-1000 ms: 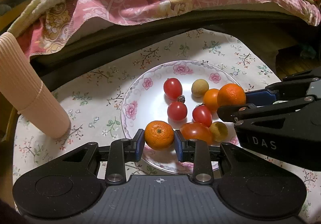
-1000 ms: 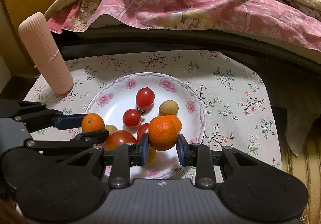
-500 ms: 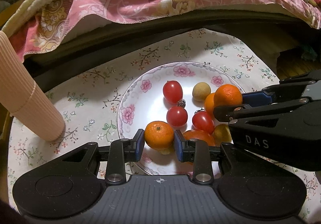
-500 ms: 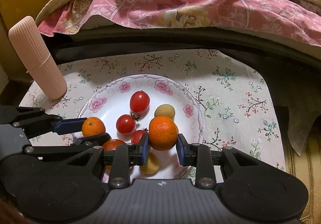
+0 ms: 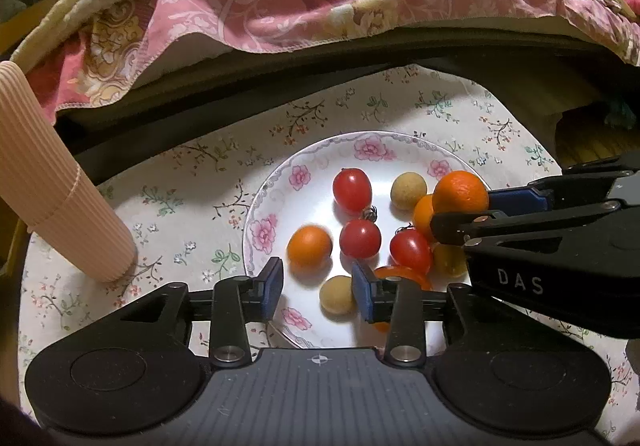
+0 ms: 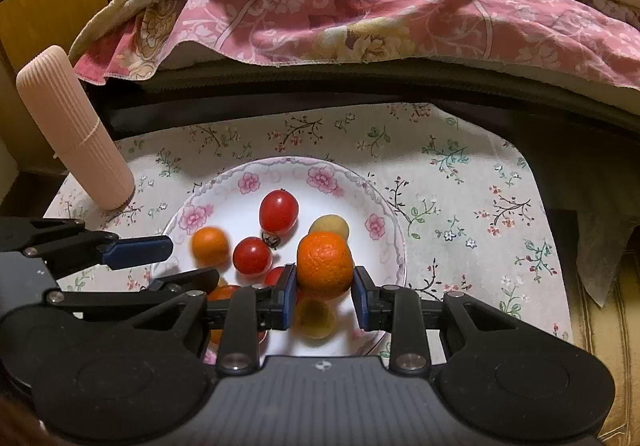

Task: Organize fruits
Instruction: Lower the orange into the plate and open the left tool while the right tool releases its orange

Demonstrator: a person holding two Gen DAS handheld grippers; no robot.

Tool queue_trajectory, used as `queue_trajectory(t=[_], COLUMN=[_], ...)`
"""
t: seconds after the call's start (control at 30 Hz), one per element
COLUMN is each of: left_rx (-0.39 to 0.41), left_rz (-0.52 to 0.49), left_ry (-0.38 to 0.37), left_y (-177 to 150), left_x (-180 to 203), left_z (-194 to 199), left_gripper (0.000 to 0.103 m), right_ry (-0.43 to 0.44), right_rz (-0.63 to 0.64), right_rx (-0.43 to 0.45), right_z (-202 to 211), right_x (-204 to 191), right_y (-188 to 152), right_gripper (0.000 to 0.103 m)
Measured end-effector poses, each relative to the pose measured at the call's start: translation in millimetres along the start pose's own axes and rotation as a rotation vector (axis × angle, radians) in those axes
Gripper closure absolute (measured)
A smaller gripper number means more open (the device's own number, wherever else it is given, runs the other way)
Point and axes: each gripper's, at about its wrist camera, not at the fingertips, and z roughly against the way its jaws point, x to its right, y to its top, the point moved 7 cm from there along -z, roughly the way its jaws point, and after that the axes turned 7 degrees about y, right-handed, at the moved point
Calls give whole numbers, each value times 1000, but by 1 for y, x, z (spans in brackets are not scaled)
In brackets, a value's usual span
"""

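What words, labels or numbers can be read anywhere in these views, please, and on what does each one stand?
"DAS": white letters on the black side of the right gripper, seen in the left wrist view.
No other text can be read; the plate and the tablecloth carry only flower patterns.

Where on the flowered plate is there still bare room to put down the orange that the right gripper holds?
The white flowered plate is bare along its far side, behind the oval red tomato, and on its right edge beside the pale round fruit. The near-left part is crowded with tomatoes and the small orange mandarin. The right gripper holds the large orange.
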Motion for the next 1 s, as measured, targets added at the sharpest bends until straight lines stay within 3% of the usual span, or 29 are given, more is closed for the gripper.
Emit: queue_trajectory(t=[0.27,0.57,1.0], left_rx=[5,19,21], left_rz=[8,24,47], left_ry=[8,47,90], left_y=[1,1,-2], left_x=[-3,-10,-18], left_z=[1,7,15], left_gripper=[48,29,18], right_ry=[-3,0,6], right_rz=[-8,-16,-21], right_rx=[11,36,42], right_z=[3,11,20], right_x=[1,-3,-8], right_y=[1,4,2], right_gripper=[71,71,69])
